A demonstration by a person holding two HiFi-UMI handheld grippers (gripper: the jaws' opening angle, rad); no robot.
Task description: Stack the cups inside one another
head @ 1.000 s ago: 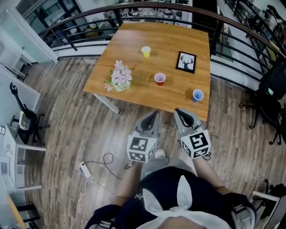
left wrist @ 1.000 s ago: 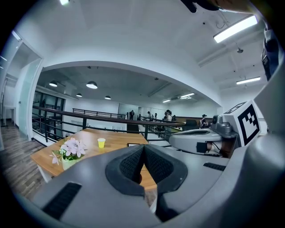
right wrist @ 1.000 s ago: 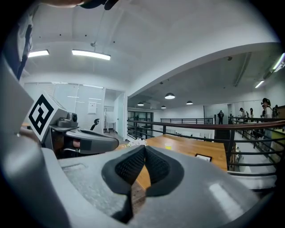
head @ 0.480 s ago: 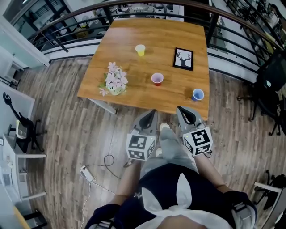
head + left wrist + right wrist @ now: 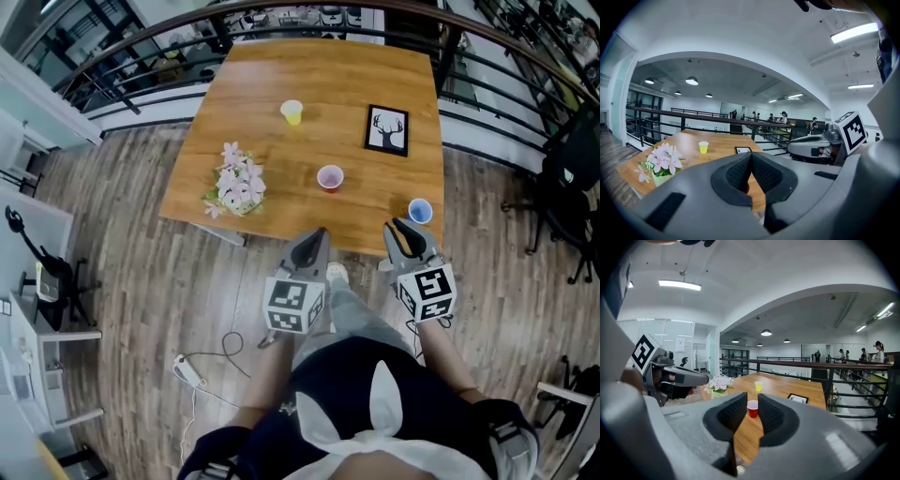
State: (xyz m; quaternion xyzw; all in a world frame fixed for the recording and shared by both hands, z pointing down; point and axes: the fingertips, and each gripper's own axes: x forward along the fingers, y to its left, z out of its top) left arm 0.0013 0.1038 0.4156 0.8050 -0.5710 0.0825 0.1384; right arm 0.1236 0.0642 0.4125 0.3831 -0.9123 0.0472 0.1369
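Note:
Three small cups stand apart on the wooden table (image 5: 281,70): a yellow cup (image 5: 292,112) far back, a red cup (image 5: 330,177) in the middle and a blue cup (image 5: 420,211) near the front right corner. My left gripper (image 5: 317,236) hangs shut at the table's near edge, holding nothing. My right gripper (image 5: 401,230) is just short of the blue cup; its jaws have just been opening and stand slightly apart with nothing between them. In the right gripper view the red cup (image 5: 753,408) shows far off through the gap of the right gripper (image 5: 753,397), with the yellow cup (image 5: 759,386) behind it.
A pot of pink flowers (image 5: 234,187) stands at the table's left front. A framed deer picture (image 5: 387,129) lies at the back right. A dark railing (image 5: 487,66) runs round the table's far sides. A cable and plug (image 5: 192,370) lie on the floor.
Both grippers have moved forward to the table's near edge. The right one has come close to the blue cup and its jaws look slightly parted.

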